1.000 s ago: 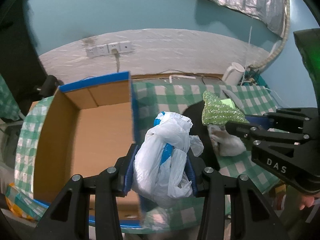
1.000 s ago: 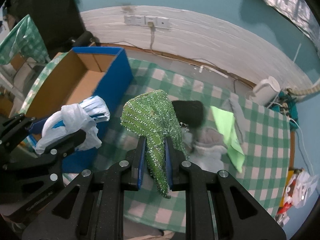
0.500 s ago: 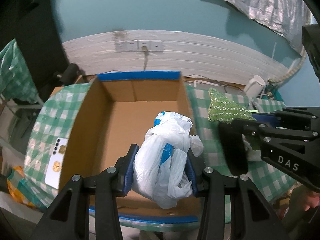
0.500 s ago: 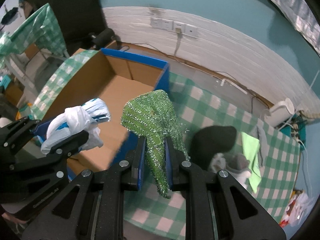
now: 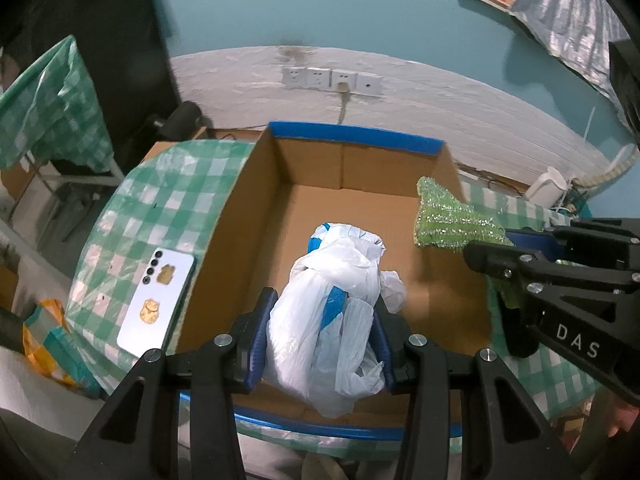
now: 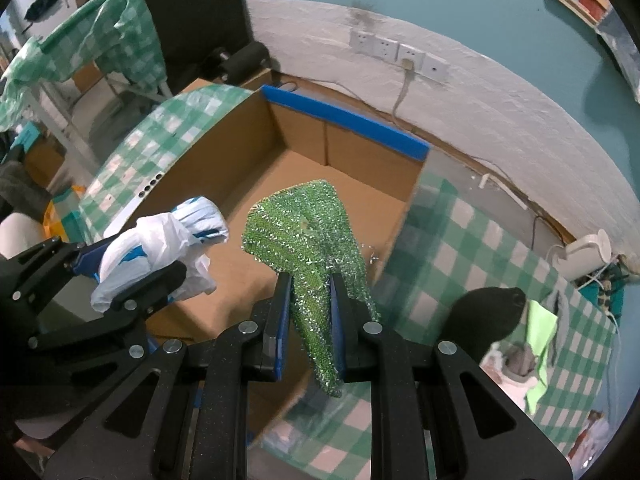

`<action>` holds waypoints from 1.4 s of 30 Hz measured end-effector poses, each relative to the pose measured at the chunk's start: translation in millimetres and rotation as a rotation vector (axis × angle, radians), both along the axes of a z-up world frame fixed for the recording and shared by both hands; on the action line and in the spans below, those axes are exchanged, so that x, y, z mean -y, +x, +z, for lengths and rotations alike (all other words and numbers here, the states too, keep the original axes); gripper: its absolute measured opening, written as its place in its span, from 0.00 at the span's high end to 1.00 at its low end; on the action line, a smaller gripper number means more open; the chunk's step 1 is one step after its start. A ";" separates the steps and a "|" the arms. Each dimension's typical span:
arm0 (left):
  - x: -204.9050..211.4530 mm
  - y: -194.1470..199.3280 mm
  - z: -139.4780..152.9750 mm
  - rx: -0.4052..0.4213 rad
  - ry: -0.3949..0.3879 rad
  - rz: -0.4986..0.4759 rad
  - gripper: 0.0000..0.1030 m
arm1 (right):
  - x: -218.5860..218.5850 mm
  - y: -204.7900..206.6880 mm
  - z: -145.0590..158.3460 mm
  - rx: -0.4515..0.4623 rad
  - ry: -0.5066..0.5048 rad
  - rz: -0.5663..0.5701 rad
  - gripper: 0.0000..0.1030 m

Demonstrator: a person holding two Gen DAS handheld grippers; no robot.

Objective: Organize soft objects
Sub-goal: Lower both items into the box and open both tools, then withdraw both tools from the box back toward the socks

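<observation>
the left tongs (image 5: 324, 332) are clamped about halfway closed on a crumpled white plastic bag with blue print (image 5: 336, 312), its bulk bulging out above and below the blue pads, so the grip is wide only because the bundle is fat. the bag hangs over the open brown cardboard box with blue-taped rim (image 5: 356, 140), above its bare floor, which looks like the spot for a release. the right tongs (image 6: 310, 320) are pinched nearly shut on a thin glittery green knitted cloth (image 6: 308, 240); the cloth is so flat that the pads almost meet, and its loose end droops below them. it sits over the box's right wall, half inside, judged ready to follow the bag in. a white phone with gold stickers (image 5: 154, 304) lies on the green checked counter (image 5: 132, 216) just beside the box's left wall. more soft things, a black one (image 6: 486, 314) and a lime cloth (image 6: 540, 332), wait on the counter to the right.
</observation>
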State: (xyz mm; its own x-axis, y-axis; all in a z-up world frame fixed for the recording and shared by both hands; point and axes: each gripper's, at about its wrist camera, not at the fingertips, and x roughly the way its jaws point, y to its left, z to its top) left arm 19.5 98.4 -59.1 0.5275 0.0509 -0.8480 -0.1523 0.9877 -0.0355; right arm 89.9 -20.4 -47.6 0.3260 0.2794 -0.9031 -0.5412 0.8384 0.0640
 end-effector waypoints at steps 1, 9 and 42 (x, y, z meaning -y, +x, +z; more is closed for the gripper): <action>-2.2 -0.1 -1.9 -0.004 0.001 0.006 0.56 | -3.3 0.2 -2.1 -0.005 -0.001 0.004 0.84; -8.3 0.2 -8.6 -0.023 0.027 0.058 0.47 | -11.4 5.8 -12.4 -0.038 0.036 -0.004 0.66; 50.5 7.0 9.5 0.030 -0.004 -0.064 0.30 | 87.4 0.5 14.0 0.024 0.091 -0.191 0.34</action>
State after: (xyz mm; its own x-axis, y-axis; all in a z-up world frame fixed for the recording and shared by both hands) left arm 26.5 47.9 -49.6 0.5544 0.0128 -0.8321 -0.0874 0.9953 -0.0429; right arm 90.4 -107.8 -33.7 0.4018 0.2906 -0.8684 -0.3754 0.9172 0.1332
